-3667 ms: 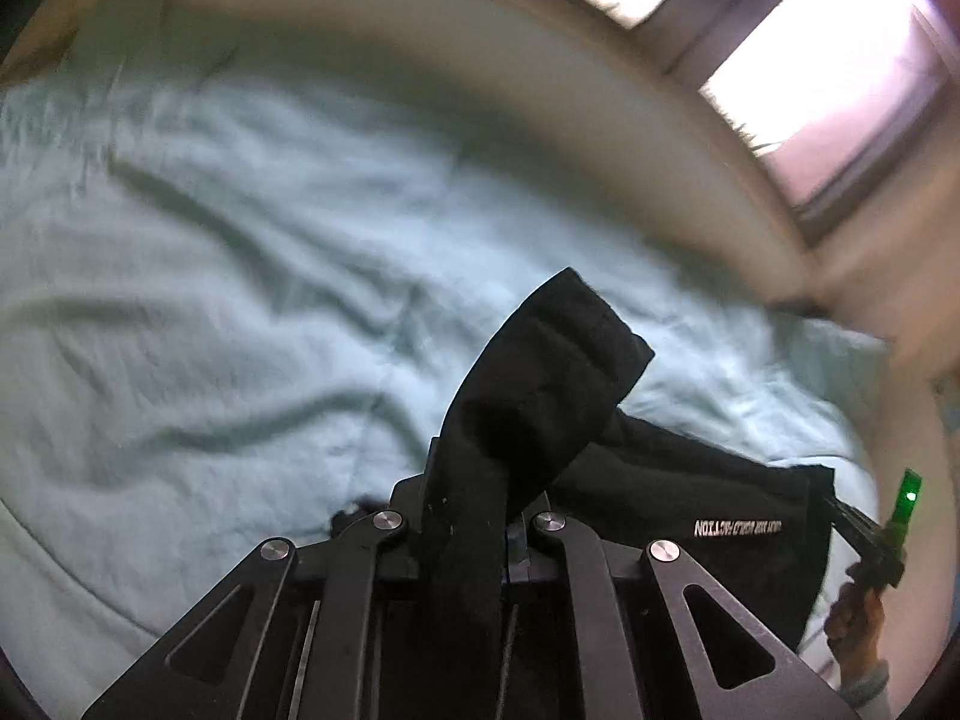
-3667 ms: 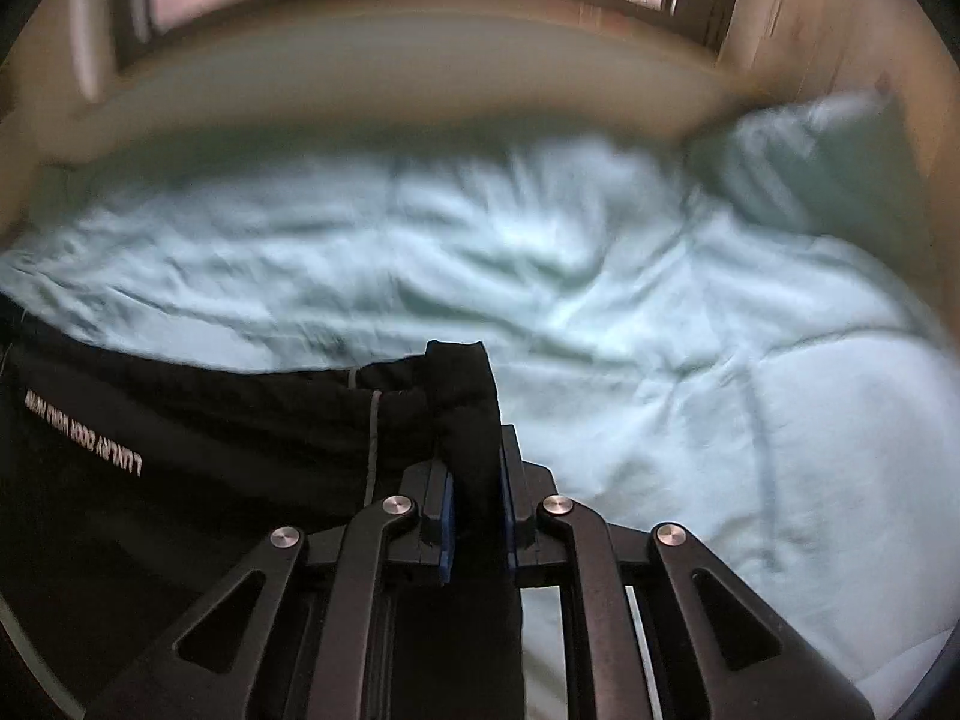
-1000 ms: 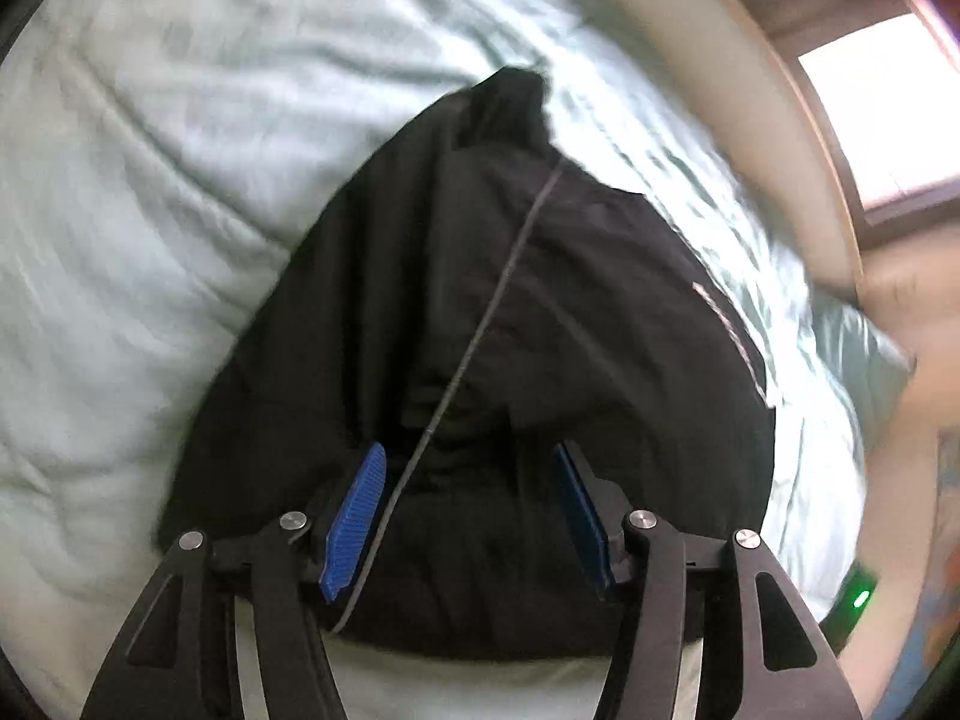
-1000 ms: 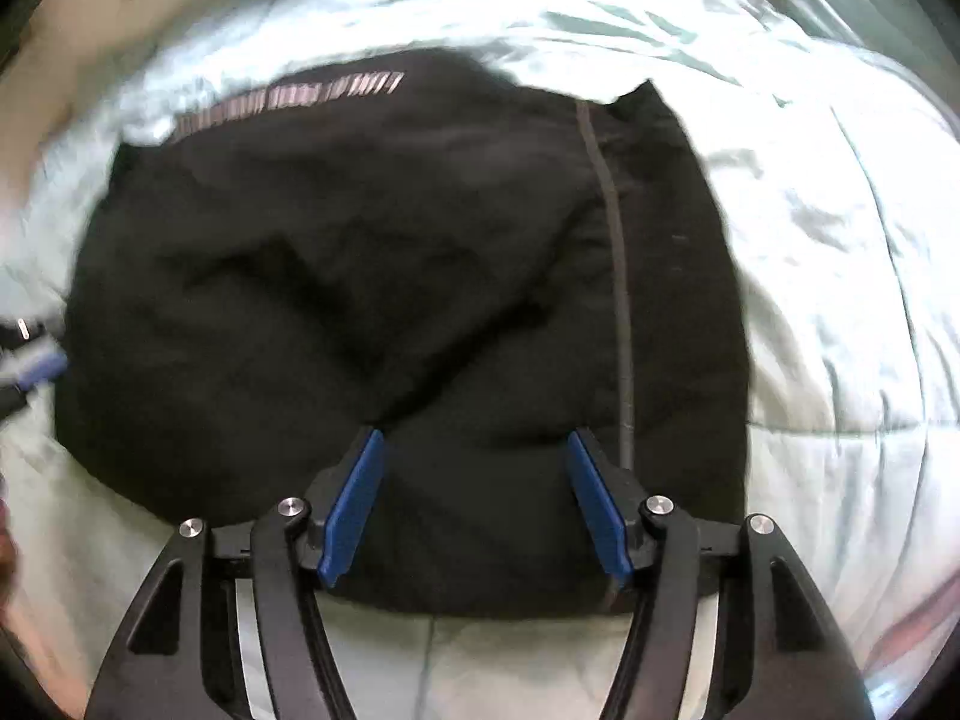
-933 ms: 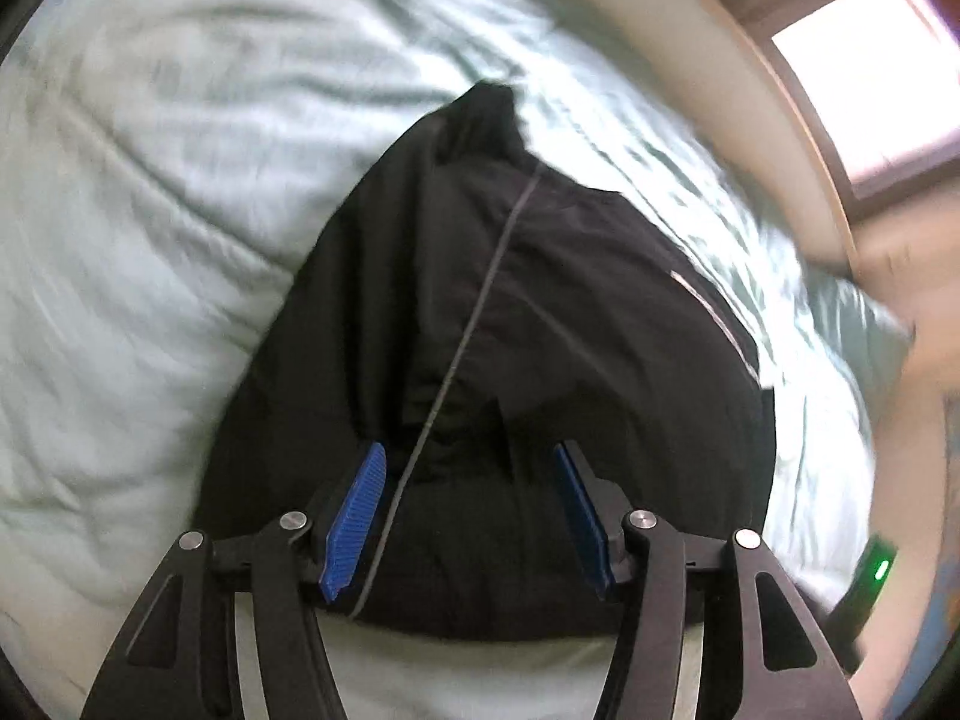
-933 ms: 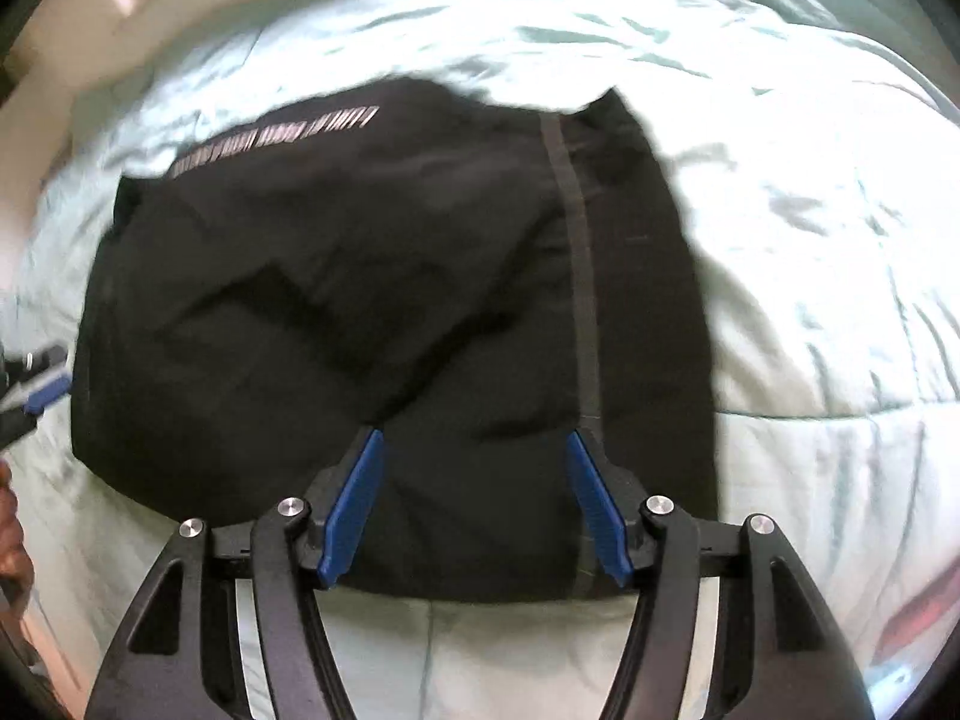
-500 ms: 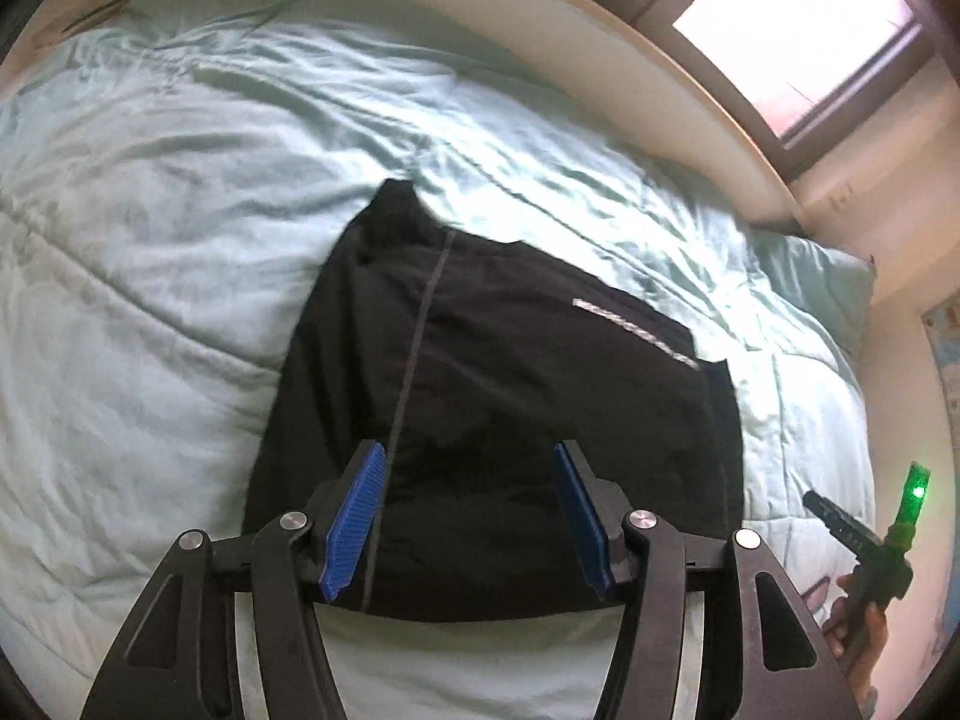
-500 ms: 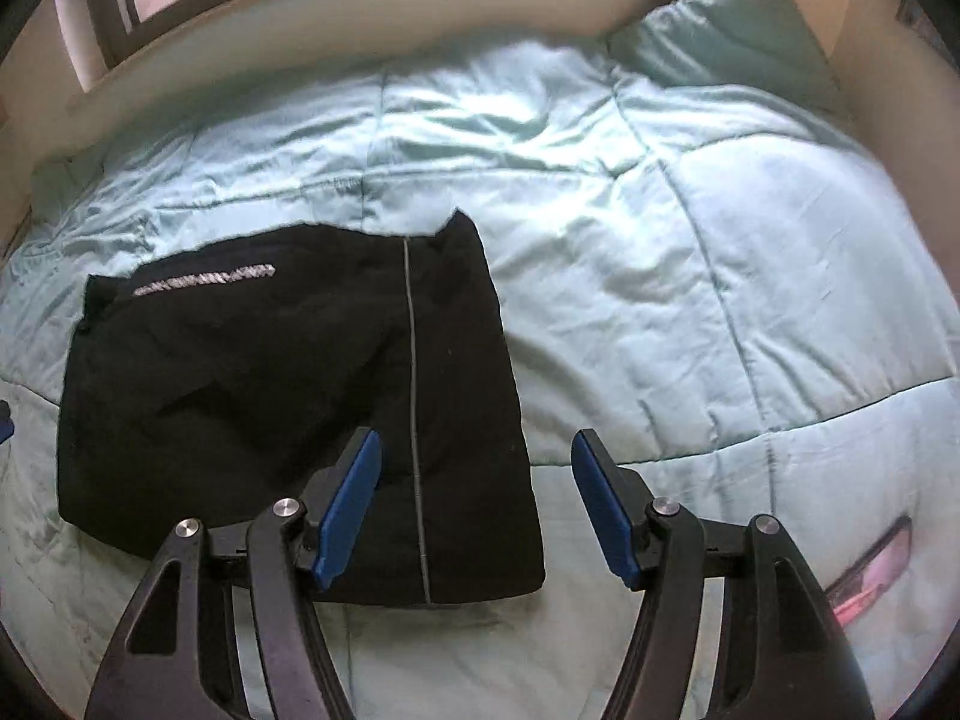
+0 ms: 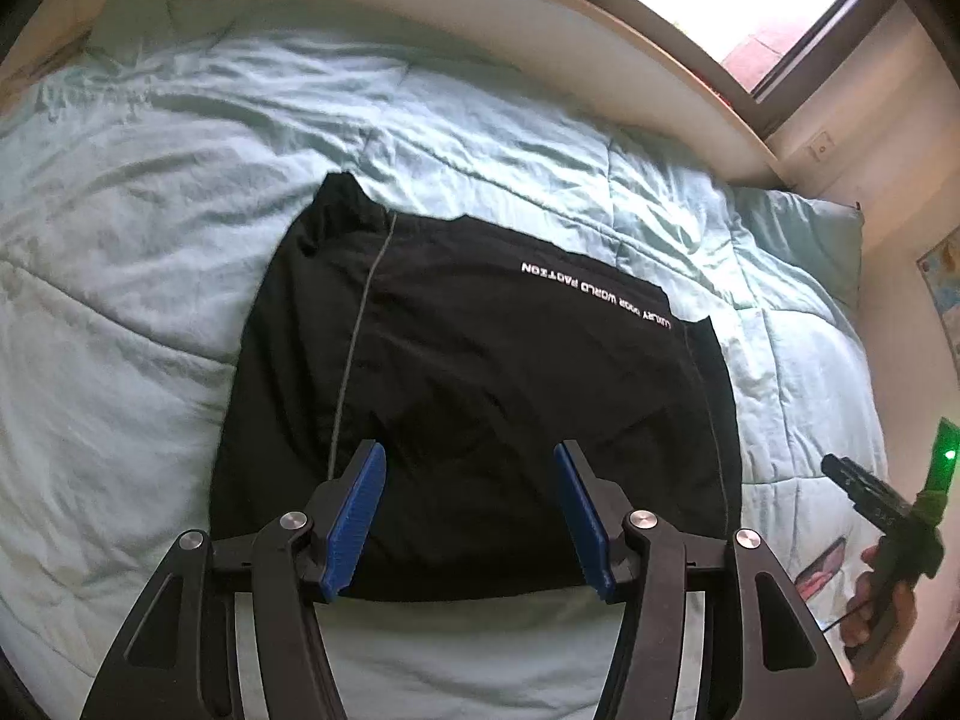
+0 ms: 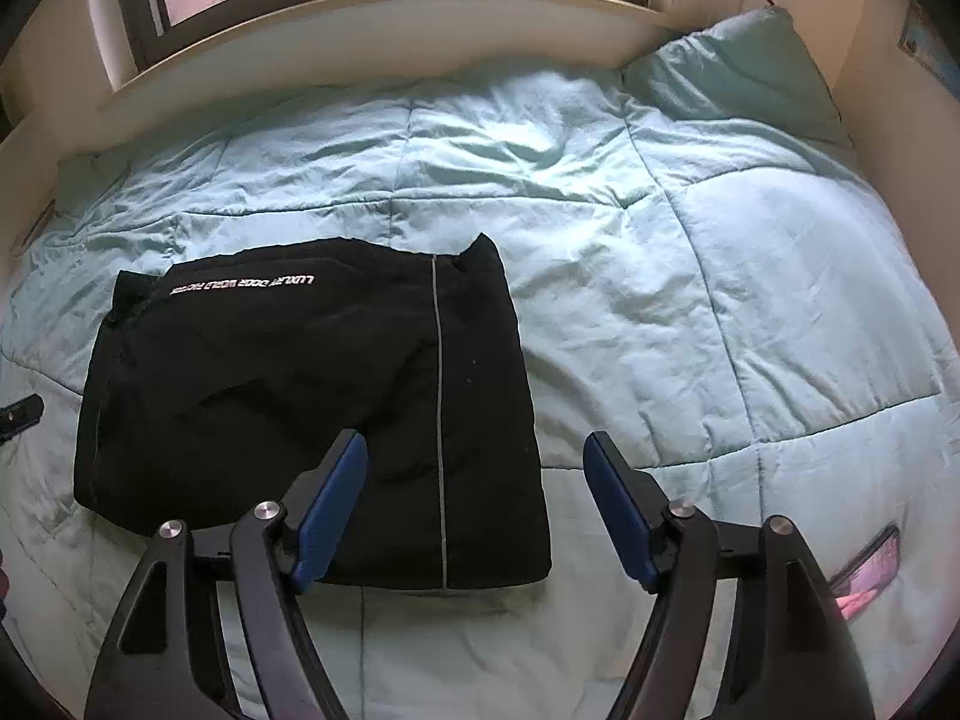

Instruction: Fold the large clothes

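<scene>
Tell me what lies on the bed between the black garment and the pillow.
Nothing: only bare quilt lies between the garment and the pillow, clearest in the right wrist view.

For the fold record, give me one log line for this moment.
garment: black garment folded flat on quilt | left gripper: open, empty | right gripper: opening, empty | pillow: far right

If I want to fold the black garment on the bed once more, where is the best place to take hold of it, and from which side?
Probably the black garment is best gripped at its two near corners, coming from the near edge. That edge lies straight and free on the quilt, and the bundle is flat, so both corners could be lifted toward the white lettering.
</scene>
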A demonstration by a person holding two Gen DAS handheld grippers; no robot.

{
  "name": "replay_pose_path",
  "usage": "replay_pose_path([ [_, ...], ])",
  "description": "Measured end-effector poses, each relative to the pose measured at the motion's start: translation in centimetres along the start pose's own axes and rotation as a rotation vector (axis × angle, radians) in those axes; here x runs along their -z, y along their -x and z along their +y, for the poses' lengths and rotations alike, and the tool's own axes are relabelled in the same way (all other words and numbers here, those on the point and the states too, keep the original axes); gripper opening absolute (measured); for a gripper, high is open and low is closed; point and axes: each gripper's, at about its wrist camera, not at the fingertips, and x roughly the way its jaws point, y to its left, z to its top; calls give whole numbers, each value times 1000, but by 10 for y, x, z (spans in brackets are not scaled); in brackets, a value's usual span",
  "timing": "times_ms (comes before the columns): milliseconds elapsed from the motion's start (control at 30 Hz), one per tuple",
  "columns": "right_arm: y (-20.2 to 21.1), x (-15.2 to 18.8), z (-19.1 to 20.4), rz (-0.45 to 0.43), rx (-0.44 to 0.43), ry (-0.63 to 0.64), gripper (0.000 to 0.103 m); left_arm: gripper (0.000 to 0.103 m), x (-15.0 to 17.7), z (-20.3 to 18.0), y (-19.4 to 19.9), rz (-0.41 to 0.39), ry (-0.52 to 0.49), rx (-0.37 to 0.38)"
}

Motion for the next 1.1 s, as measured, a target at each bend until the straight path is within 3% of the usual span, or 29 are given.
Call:
replay_pose_path([
  [200, -36, -2, -10, 57, -13, -39, 76, 64, -7, 21, -25, 46, 86, 39],
  [367, -71, -9, -22, 95, -109, -91, 76, 64, -30, 47, -38, 32, 71, -76],
  [467, -100, -19, -27, 129, -182, -117, 76, 64, -49, 73, -48, 49, 83, -96],
  [533, -123, -25, -28, 148, -200, -125, 76, 65, -60, 88, -53, 43, 86, -67],
  [633, -153, -29, -30, 181, -212, -137, 76, 79, -69, 110, -70, 74, 126, 33],
  [667, -164, -30, -30, 194, -213, -143, 77, 79, -71, 119, -80, 98, 150, 59],
  [833, -202, -29, -34, 243, -237, -161, 80, 80, -65, 143, -129, 214, 184, 60],
  [1000, -231, -23, -39, 307, -423, -202, 86, 86, -52, 171, -165, 263, 326, 251],
  [1100, -249, -22, -35, 341, -516, -203, 89, 90, -48, 177, -172, 252, 334, 302],
])
